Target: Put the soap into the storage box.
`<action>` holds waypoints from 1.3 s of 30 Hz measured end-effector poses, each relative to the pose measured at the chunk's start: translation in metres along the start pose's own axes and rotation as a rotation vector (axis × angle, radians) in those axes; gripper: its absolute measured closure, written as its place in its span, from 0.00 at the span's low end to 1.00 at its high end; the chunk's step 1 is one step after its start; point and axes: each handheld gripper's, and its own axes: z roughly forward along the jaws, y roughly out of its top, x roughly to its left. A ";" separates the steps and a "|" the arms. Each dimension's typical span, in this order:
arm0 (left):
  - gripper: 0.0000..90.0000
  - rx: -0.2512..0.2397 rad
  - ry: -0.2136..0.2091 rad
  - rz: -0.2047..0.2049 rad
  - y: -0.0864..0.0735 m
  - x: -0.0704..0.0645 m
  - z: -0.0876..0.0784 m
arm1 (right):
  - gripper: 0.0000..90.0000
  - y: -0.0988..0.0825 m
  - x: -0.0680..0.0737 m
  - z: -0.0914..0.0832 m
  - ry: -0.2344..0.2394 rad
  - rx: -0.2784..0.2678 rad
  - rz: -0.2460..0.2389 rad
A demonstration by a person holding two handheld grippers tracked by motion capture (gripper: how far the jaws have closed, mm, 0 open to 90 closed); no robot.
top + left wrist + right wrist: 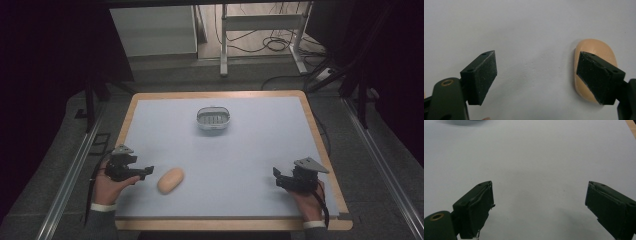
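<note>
Left claw: the left gripper (146, 172) rests low at the near left of the table, jaws spread wide with nothing between them; in the left gripper view (536, 77) bare table surface shows in the gap.
Bread roll: the tan oval roll (170, 180) lies flat on the table just beside the left gripper's tips, on their right in the high view; in the left gripper view the roll (596, 50) sits behind the right-hand jaw, outside the gap. Whether that jaw touches it I cannot tell.
Right claw: the right gripper (278, 175) sits at the near right, well apart from the roll, jaws wide and holding nothing (539, 205).
Basket: a small metal basket (213, 119) stands upright toward the far middle, well apart from both grippers.
Table: pale blue-grey top (240, 150) with a wooden rim.
</note>
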 end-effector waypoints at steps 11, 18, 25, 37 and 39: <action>0.19 0.018 0.009 0.000 0.004 0.002 -0.003 | 0.09 0.000 -0.002 0.000 0.006 -0.003 0.019; 0.20 0.047 0.008 0.022 0.010 -0.001 -0.009 | 0.09 0.000 -0.001 0.000 -0.001 0.001 0.013; 0.22 0.062 -0.005 0.044 0.018 -0.006 -0.014 | 0.09 0.000 -0.001 0.000 -0.007 -0.004 0.017; 0.22 0.096 -0.023 0.104 0.032 -0.020 -0.017 | 0.10 -0.001 -0.001 -0.002 -0.019 -0.013 0.019; 0.22 0.107 -0.027 0.115 0.034 -0.024 -0.014 | 0.10 -0.001 -0.001 -0.002 -0.019 -0.012 0.022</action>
